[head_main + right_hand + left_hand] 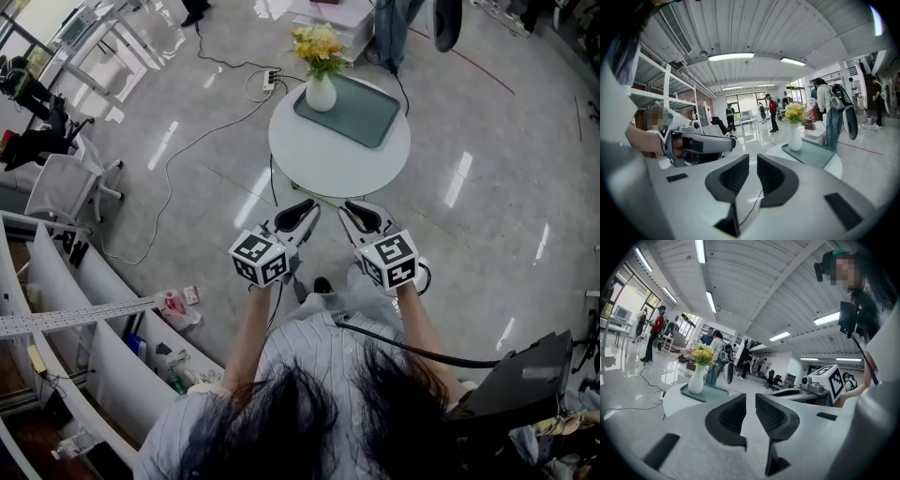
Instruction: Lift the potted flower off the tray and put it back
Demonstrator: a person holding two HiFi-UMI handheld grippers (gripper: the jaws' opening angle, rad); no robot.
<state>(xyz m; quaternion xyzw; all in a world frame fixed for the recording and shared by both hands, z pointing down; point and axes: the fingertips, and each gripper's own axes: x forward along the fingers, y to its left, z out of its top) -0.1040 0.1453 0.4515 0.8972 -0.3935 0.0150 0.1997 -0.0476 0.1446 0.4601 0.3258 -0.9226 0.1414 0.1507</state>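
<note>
Potted flower upright on tray, stems vert

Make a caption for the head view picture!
Left gripper and right gripper, both empty, face a round table; potted flower stands on its tray.

Round table's near half is bare; the potted flower crowds the tray's far-left corner.

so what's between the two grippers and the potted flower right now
Only bare white tabletop, in the head view: left gripper and right gripper are near its rim, the potted flower on the tray at the far side.
</note>
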